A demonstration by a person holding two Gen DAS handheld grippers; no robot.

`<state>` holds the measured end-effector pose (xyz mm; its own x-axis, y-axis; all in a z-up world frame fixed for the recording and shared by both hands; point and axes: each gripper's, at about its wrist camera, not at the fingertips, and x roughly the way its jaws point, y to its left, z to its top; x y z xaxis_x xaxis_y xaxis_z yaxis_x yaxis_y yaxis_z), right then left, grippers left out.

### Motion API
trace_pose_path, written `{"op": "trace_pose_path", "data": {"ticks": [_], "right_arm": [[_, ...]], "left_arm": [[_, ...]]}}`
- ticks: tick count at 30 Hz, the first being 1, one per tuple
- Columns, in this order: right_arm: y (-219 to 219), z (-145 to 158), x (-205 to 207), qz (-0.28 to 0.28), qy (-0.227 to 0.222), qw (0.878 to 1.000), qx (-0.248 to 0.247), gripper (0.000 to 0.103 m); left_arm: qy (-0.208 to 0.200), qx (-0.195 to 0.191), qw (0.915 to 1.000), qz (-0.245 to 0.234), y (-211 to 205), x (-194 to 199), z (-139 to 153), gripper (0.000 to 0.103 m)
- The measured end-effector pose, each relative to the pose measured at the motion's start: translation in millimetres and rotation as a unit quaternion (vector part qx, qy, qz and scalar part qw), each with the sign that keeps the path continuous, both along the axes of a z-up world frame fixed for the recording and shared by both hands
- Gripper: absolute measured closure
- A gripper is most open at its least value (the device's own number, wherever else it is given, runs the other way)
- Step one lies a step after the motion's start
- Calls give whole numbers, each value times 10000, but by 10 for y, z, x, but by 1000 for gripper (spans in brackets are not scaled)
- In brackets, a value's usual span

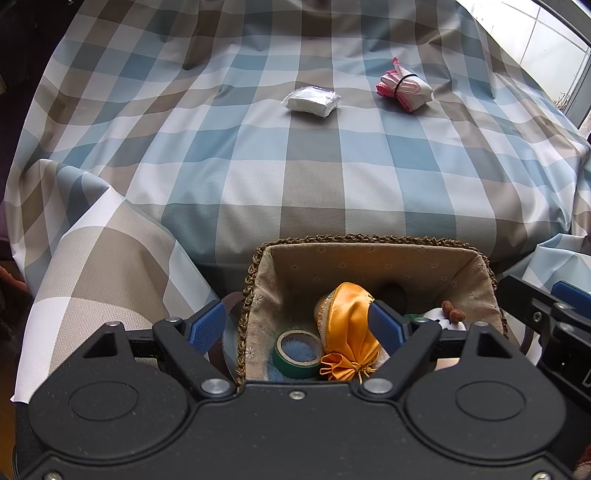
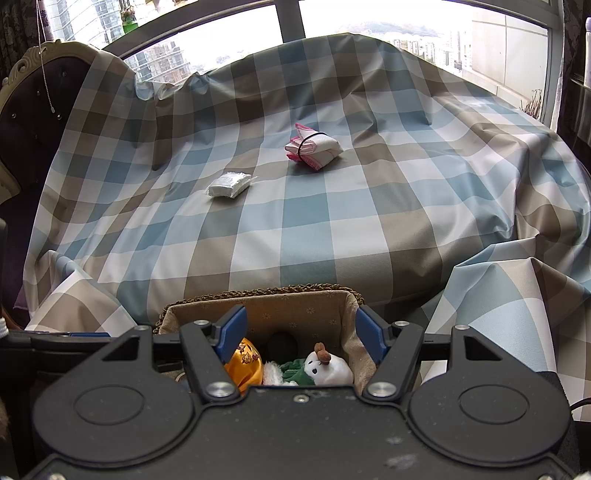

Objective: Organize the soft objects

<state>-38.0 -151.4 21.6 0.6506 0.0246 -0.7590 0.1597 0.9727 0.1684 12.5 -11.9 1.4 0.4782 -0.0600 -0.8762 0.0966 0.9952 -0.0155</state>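
Note:
A woven basket (image 1: 373, 245) with a fabric lining stands at the near edge of the checked cloth; it also shows in the right wrist view (image 2: 258, 295). In it lie an orange satin pouch (image 1: 349, 325), a green tape roll (image 1: 297, 352) and a white plush toy (image 2: 328, 367). A white packet (image 1: 311, 100) (image 2: 229, 184) and a pink-white cloth bundle (image 1: 404, 88) (image 2: 314, 147) tied with a black band lie far out on the cloth. My left gripper (image 1: 297, 325) is open and empty above the basket. My right gripper (image 2: 301, 332) is open and empty over the basket's right half.
The blue-brown checked cloth (image 2: 332, 229) covers a wide surface with folds hanging at the front left and right. A dark chair back (image 2: 33, 110) stands at the left. Windows (image 2: 369, 18) lie behind. The right gripper's body (image 1: 554, 321) shows beside the basket.

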Motion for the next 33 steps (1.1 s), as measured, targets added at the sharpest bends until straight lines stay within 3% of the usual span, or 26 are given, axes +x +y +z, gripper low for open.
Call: {"op": "trace_pose_path", "data": {"ticks": [33], "right_arm": [[-12, -15, 4, -4, 11, 10000, 9, 36]], "left_arm": [[22, -5, 10000, 2, 11, 2, -11, 22]]}}
